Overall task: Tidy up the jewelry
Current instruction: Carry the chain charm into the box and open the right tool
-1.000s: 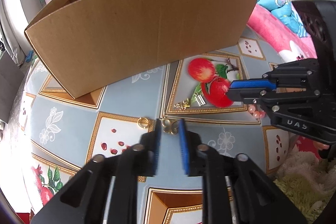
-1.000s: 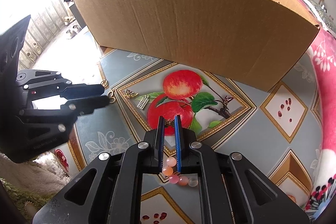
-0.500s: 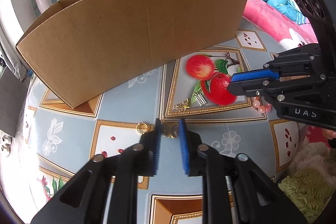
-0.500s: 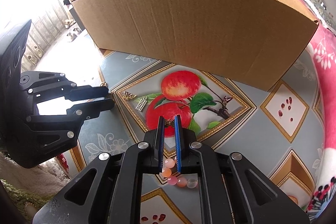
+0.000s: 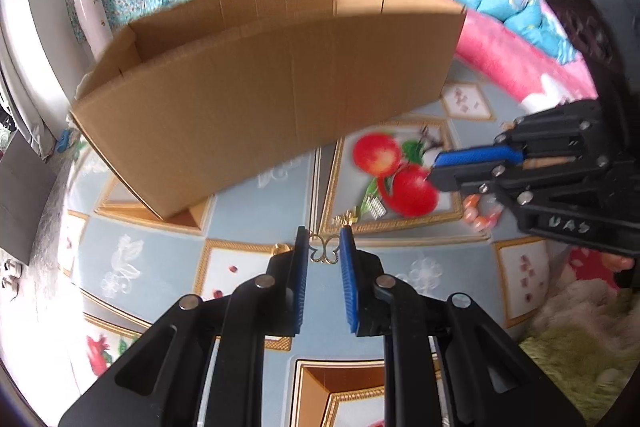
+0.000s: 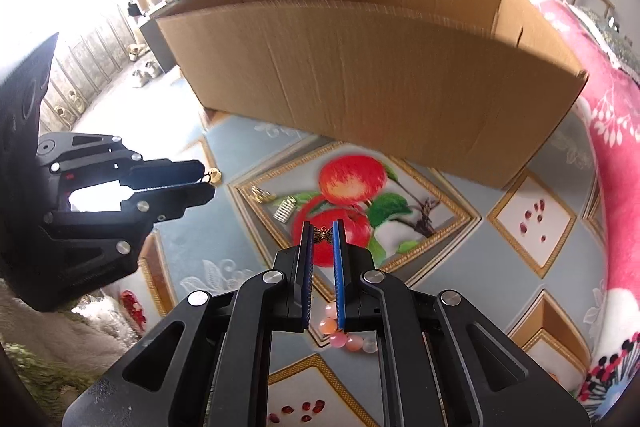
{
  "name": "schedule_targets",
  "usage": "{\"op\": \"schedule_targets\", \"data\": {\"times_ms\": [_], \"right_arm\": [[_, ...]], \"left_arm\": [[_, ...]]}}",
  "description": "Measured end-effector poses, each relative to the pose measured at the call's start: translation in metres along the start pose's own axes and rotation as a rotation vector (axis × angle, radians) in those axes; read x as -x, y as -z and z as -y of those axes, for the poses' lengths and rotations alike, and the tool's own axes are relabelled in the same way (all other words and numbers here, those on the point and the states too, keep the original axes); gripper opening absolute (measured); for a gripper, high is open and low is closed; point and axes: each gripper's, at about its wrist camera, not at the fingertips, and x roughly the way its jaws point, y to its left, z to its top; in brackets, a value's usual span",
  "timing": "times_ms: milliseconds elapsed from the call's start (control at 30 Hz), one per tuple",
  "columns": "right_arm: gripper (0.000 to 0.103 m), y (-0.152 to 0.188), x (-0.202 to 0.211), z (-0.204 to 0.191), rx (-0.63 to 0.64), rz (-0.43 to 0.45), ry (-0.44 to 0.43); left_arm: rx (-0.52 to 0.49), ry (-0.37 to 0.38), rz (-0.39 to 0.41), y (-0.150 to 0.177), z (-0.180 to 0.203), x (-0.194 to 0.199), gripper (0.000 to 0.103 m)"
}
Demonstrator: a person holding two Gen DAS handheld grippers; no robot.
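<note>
While the left gripper (image 5: 324, 251) pinches a gold butterfly charm (image 5: 325, 251), the right gripper (image 6: 323, 233) clamps another butterfly (image 6: 323, 234) near the cardboard box (image 6: 360, 83)

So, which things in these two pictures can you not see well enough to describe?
- Inside of the brown cardboard box: its near wall hides the floor of it in both views.
- Pink bead bracelet: the right gripper covers part of it in the right wrist view; blurred in the left.
- Small gold butterfly charm between the right fingers: too small for detail.
- Gold filigree butterfly at the left gripper: contact unclear.
</note>
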Motion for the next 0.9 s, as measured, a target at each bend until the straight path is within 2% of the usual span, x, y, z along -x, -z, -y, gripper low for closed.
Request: {"op": "schedule_targets", "data": {"times_ms": [167,300,400,500,567,700,800,900], "right_arm": [[0.007,-0.015,0.037,-0.012,0.067,0.110,-0.016],[0.007,-0.036,0.070,-0.016,0.120,0.230,-0.013],[0.007,-0.061,0.085,-0.009,0.149,0.317,-0.011],[0.007,-0.084,0.078,0.004,0.136,0.332,-0.016],[0.007,-0.103,0.065,0.018,0.108,0.308,-0.045],[0.007,-0.138,0.031,0.037,0.062,0.229,-0.109],[0.007,-0.163,0.000,0.050,0.013,0.124,-0.171],[0.007,-0.183,-0.031,0.059,-0.034,0.020,-0.216]], "left_arm": [[-0.015,-0.007,0.125,-0.014,-0.005,0.040,0.015],[-0.015,0.033,0.264,-0.037,-0.013,0.075,0.015],[-0.028,0.025,0.338,-0.058,-0.020,0.085,0.015],[-0.039,0.011,0.372,-0.077,-0.025,0.078,0.015],[-0.025,0.015,0.354,-0.090,-0.031,0.064,0.015],[0.064,0.052,0.236,-0.121,-0.047,0.022,0.015],[0.164,0.089,0.120,-0.141,-0.066,-0.012,0.015],[0.229,0.118,0.059,-0.152,-0.077,-0.033,0.015]]}}
